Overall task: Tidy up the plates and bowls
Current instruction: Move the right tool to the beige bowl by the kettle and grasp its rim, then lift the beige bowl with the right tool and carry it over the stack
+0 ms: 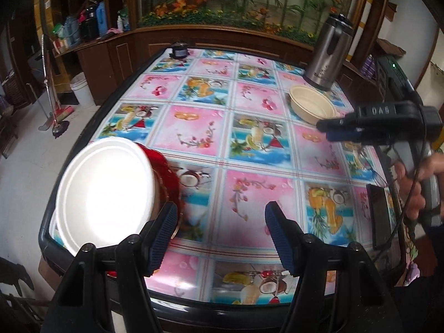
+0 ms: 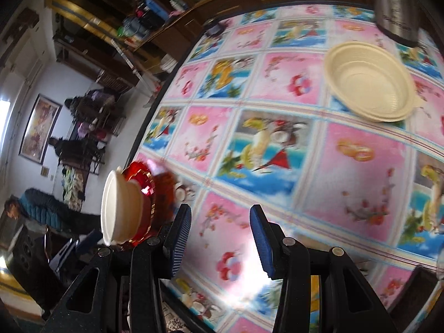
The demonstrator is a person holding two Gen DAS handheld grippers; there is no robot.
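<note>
With both the left gripper (image 1: 220,236) and right gripper (image 2: 220,241) released and empty, the cream bowl (image 2: 369,80) awaits pickup, likely toward the white bowl (image 1: 104,194) stack.

Both wrist views above table (image 1: 249,144)

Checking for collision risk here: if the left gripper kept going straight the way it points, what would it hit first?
Most likely the bare tablecloth. The left gripper is open and empty, and the white plate lies off to one side of its line, though depth is hard to judge.
</note>
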